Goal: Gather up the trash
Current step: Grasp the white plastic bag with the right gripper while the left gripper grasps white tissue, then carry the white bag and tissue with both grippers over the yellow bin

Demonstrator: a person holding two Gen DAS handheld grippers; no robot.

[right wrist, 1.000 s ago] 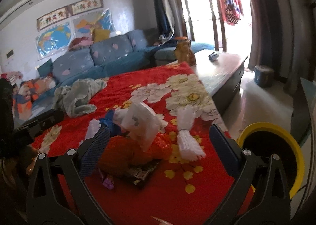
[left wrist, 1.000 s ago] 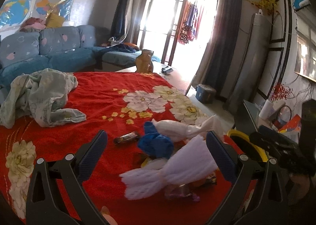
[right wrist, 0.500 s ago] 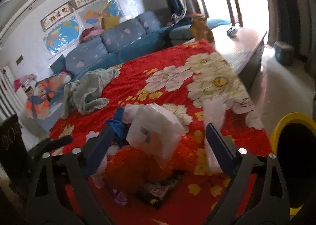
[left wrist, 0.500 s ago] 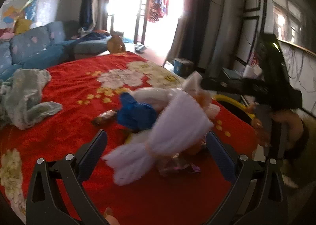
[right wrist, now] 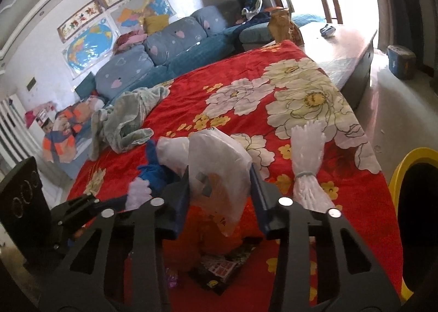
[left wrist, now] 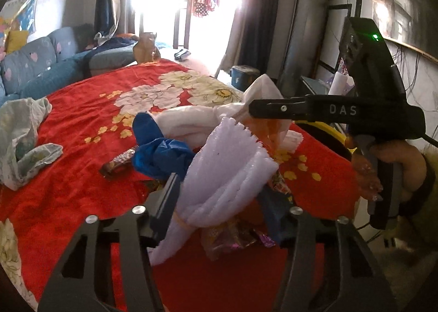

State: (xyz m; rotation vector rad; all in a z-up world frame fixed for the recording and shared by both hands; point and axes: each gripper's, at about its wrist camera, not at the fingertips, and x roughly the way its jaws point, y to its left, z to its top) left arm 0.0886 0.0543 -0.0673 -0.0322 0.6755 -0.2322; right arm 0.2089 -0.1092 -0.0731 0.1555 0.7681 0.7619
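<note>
A pile of trash lies on the red flowered cover (left wrist: 82, 109). My left gripper (left wrist: 221, 197) is closing, and its pads touch both sides of a white foam net bundle (left wrist: 227, 169). A blue plastic bag (left wrist: 158, 153) and a brown snack wrapper (left wrist: 117, 164) lie just left of it. My right gripper (right wrist: 219, 191) is closing too, and its pads press a white plastic bag (right wrist: 219, 172) that lies over an orange bag (right wrist: 213, 229). A second foam net (right wrist: 306, 164) lies to the right. In the left wrist view the right gripper (left wrist: 328, 112) reaches in from the right.
A yellow-rimmed black bin (right wrist: 416, 175) stands beside the cover's right edge. A crumpled grey-green cloth (right wrist: 128, 117) lies farther back on the left. Candy wrappers (left wrist: 232, 238) and a printed packet (right wrist: 219, 268) lie under the pile. A blue sofa (right wrist: 169, 49) is behind.
Both grippers have come down and closer to the pile. Their jaws went from wide open to narrowed, the left around the foam net, the right around the white bag.
</note>
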